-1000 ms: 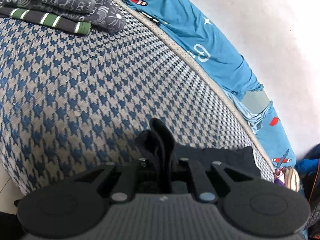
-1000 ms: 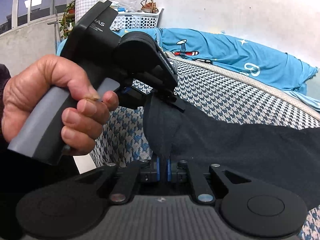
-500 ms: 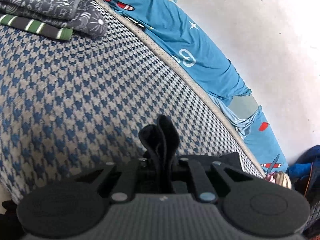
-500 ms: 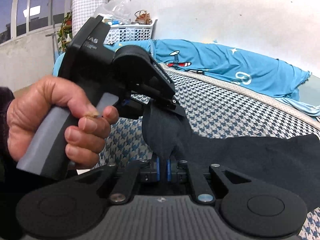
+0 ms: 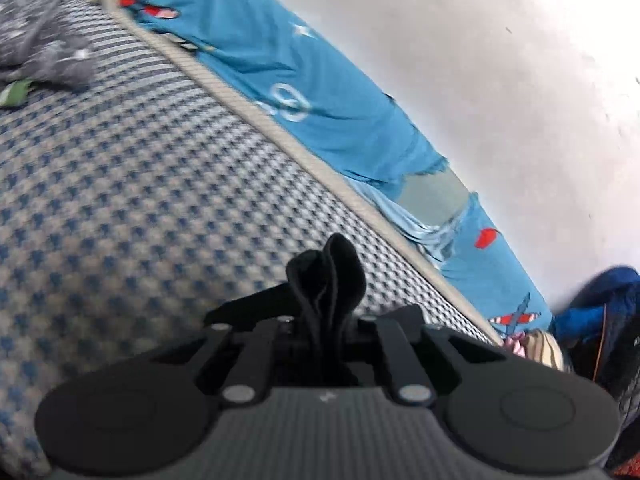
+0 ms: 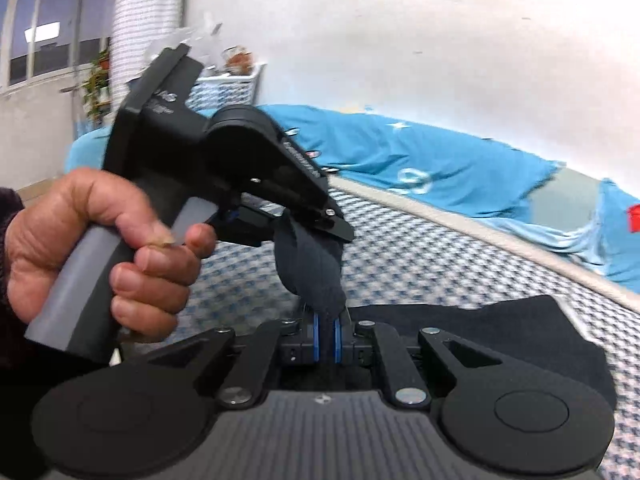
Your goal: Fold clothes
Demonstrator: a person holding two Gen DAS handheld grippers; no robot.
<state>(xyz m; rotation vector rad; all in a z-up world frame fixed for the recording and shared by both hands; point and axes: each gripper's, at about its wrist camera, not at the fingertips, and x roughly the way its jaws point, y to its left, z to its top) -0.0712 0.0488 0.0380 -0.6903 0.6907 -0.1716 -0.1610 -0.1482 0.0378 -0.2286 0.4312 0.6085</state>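
Both grippers have swung across the bed (image 5: pixel 120 208) since a second ago, carrying the black garment (image 6: pixel 500 344) along with a bit of lift; the folded pile (image 5: pixel 44 60) has slid toward the left wrist view's corner, so I'd say a fold-over is in progress. Left gripper (image 5: pixel 326 320) is clamped right down on a bunched edge of the black cloth; right gripper (image 6: pixel 327 330) same deal, blue pads pinched tight on another edge just below the left one; rest of the garment trails over the houndstooth cover behind.
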